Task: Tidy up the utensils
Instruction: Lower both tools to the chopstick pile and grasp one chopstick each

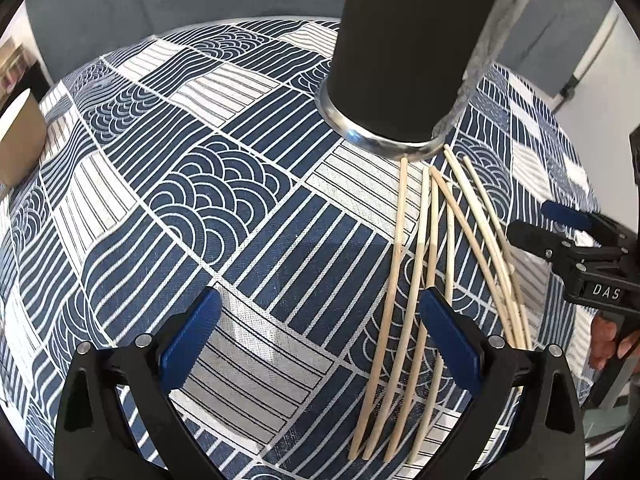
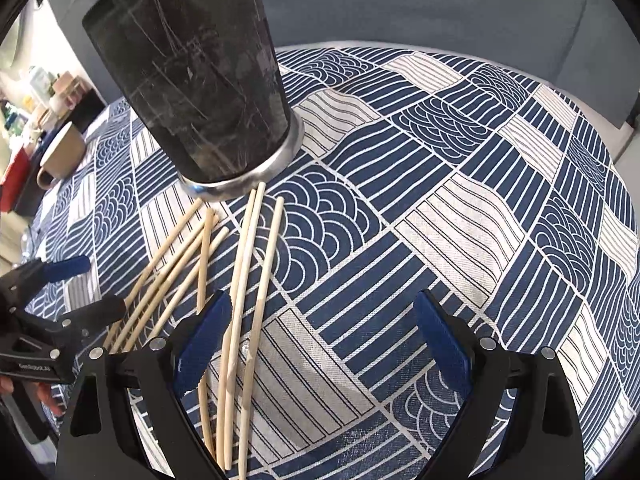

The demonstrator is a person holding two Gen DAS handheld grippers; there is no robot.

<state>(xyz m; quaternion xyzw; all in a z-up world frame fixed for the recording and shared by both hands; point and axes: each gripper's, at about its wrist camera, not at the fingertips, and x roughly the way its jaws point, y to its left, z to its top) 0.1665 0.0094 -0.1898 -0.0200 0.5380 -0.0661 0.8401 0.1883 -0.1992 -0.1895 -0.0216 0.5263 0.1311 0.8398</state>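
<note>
Several pale wooden chopsticks (image 1: 424,256) lie fanned on the blue and white patterned tablecloth (image 1: 200,184), their far tips near a tall black cup with a steel base (image 1: 404,48). My left gripper (image 1: 320,336) is open and empty above the cloth, its right finger over the chopsticks. In the right wrist view the chopsticks (image 2: 244,272) lie left of centre below the cup (image 2: 200,80). My right gripper (image 2: 320,340) is open and empty, its left finger over the chopsticks. Each gripper shows at the edge of the other's view: the right gripper (image 1: 560,232) and the left gripper (image 2: 76,284).
A tan mug (image 2: 60,152) stands at the far left of the table, also in the left wrist view (image 1: 20,128). Shelves with coloured items are beyond the table's left edge. A grey wall lies behind the table.
</note>
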